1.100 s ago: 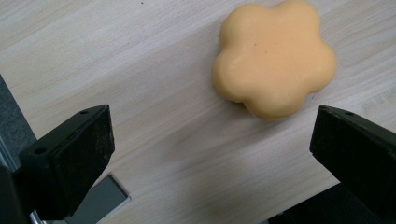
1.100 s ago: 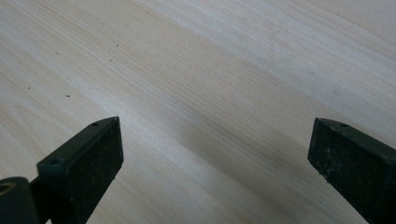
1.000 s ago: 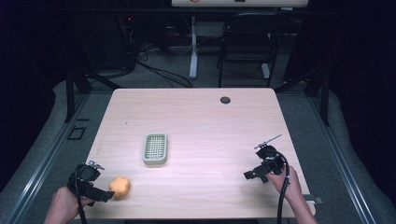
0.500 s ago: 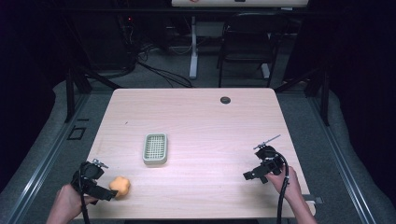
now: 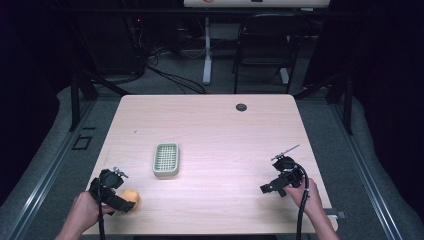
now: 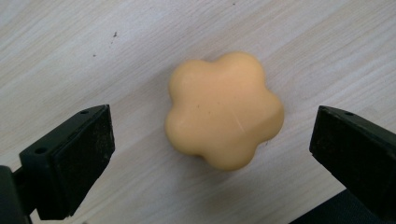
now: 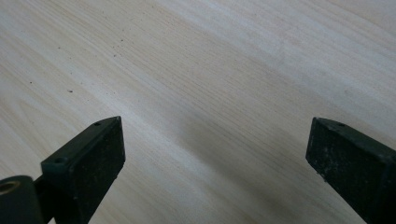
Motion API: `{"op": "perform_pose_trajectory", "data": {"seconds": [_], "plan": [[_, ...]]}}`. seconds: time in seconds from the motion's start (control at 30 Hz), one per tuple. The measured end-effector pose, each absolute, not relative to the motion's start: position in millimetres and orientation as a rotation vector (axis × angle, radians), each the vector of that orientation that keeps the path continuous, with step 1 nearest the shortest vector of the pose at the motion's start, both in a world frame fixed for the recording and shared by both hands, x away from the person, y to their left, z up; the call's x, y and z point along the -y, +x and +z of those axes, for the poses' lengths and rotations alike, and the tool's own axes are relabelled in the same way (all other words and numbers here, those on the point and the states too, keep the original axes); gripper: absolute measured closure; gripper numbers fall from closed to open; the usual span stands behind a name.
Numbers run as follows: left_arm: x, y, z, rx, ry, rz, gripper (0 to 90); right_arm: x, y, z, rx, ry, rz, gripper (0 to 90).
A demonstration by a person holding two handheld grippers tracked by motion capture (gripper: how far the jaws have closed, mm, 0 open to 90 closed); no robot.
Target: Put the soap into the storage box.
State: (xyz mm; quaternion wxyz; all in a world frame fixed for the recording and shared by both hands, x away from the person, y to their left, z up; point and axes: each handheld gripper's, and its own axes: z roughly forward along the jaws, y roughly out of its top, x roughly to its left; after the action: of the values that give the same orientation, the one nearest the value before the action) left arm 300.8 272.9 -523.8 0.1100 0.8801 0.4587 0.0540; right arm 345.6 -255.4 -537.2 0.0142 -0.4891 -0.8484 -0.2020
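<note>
An orange flower-shaped soap (image 6: pixel 224 109) lies on the wooden counter (image 5: pixel 210 125), near its front left corner and just in front-left of a pale green slotted tray (image 5: pixel 166 159). The left gripper (image 5: pixel 131 202) hangs over the soap, released, jaws spread on either side without touching. Far right of the tray, the right gripper (image 5: pixel 263 189) is also released above bare wood.

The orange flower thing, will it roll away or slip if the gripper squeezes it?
The orange flower-shaped block lies flat on the table, so it probably won't roll. Its rounded, smooth-looking lobes might let it slip or twist between the open left gripper's flat jaws. Soft or hard, I can't tell.
</note>
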Motion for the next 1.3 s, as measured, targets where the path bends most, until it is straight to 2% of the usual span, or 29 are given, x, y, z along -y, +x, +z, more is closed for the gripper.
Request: {"op": "perform_pose_trajectory", "data": {"seconds": [0.33, 0.7, 1.07, 1.3], "plan": [[-264, 308, -534, -1.322, 2.636, 0.14, 1.0, 254, 346, -537, 2.627, -1.515, -0.633, 4.3], [-263, 310, -539, -1.32, 2.647, 0.143, 17.4, 254, 345, -538, 2.633, -1.52, -0.625, 4.3], [-262, 310, -544, -1.305, 2.68, 0.097, 25.3, 254, 345, -538, 2.63, -1.524, -0.627, 4.5], [-261, 309, -544, -1.305, 2.685, 0.097, 26.1, 254, 345, -538, 2.628, -1.524, -0.627, 4.5]]}}
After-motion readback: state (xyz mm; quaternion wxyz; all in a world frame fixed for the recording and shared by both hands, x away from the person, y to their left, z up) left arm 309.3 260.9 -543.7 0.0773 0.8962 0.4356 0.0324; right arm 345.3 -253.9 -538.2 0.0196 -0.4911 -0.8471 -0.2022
